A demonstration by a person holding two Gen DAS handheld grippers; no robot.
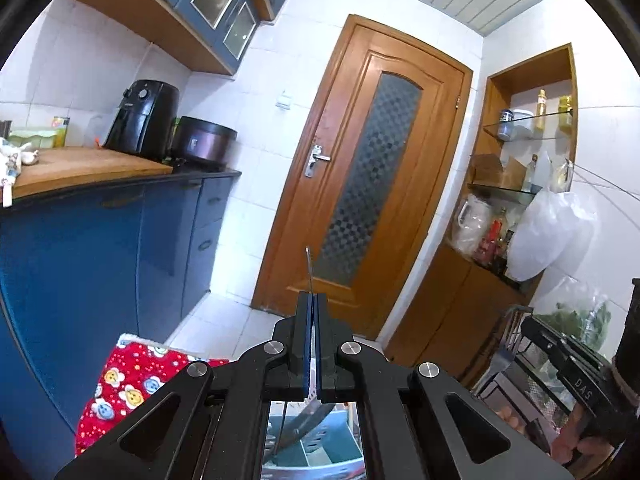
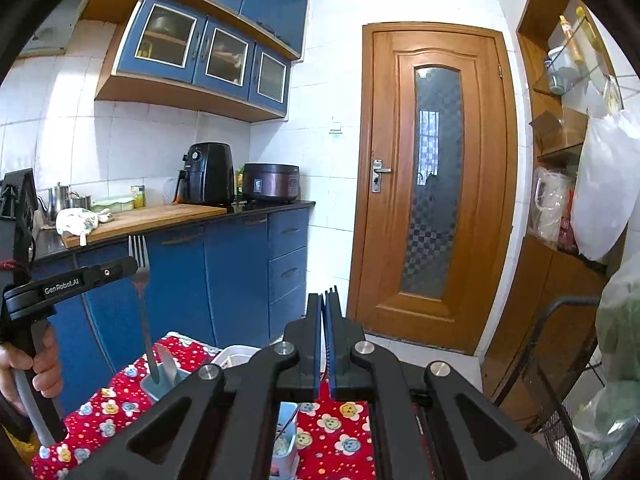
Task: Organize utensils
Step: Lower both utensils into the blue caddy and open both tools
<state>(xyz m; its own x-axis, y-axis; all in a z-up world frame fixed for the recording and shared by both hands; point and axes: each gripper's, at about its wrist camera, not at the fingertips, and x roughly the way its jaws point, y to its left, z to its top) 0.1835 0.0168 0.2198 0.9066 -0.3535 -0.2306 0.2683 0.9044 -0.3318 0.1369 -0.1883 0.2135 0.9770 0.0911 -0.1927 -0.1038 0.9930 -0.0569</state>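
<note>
Item: metal fork (image 2: 141, 280), tines up, pinched mid-handle in the closed left gripper (image 1: 313, 300); its handle end hangs over the blue-grey utensil holder (image 2: 166, 380) below. Rigid, light, slick; a flat-side grip suits it. Right gripper (image 2: 325, 300): closed, seemingly empty, beside the fork.

left gripper (image 2: 134, 264): "genrobot.ai" | right gripper (image 1: 536, 326): "das"

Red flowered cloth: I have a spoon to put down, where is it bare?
Bare cloth lies in front of the blue-grey holder and right of the small tub. It is crowded between the holder and the white basket. The cutting board is also free beside the air fryer.
</note>
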